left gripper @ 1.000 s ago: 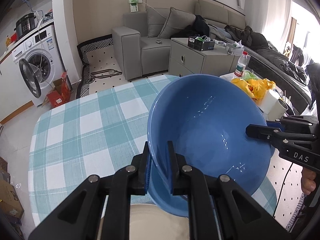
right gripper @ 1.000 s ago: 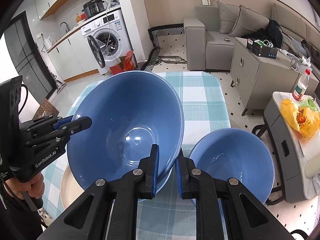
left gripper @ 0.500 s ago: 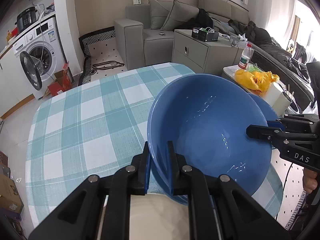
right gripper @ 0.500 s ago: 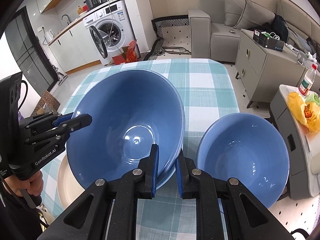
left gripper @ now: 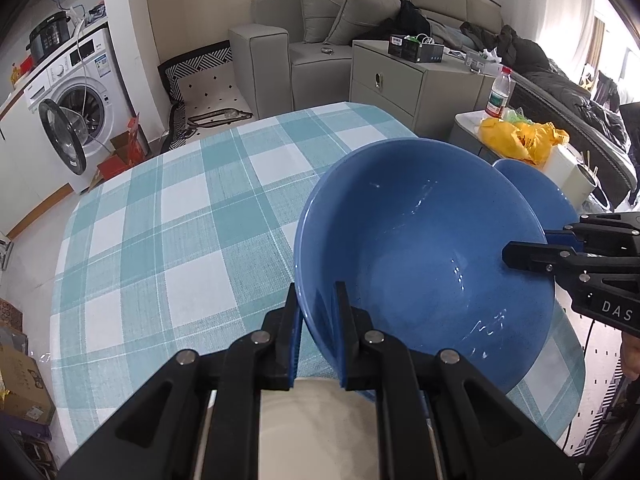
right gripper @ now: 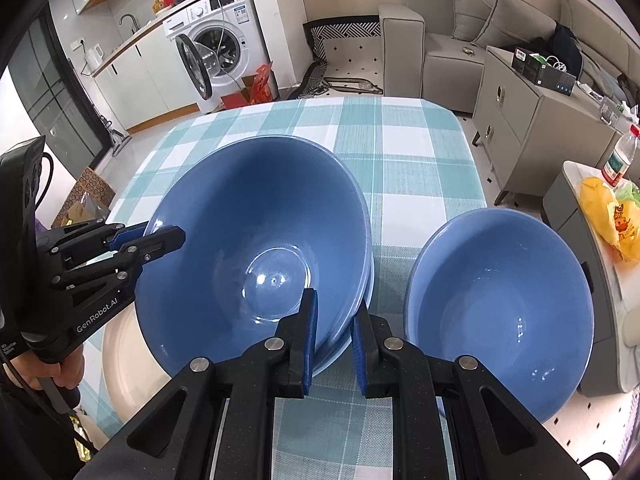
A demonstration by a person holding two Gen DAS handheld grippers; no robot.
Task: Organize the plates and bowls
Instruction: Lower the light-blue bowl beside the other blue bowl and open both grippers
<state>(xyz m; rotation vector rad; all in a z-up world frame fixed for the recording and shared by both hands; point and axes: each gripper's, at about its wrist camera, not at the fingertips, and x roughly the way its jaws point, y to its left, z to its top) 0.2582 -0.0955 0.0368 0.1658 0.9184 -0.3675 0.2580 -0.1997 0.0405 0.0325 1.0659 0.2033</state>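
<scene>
While both grippers pinch large blue bowl rims, jaws nearly closed: two blue bowls, second bowl near table right edge, one cream plate; left gripper reads "GenRobot.AI", right gripper "DAS".

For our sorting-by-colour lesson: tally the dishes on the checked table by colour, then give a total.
Blue bowls: 2 (large blue bowl, small blue bowl)
Cream plates: 1 (cream plate)
Total: 3
A paler blue rim under the large blue bowl may be a fourth dish; I cannot tell, so it is not counted.
</scene>
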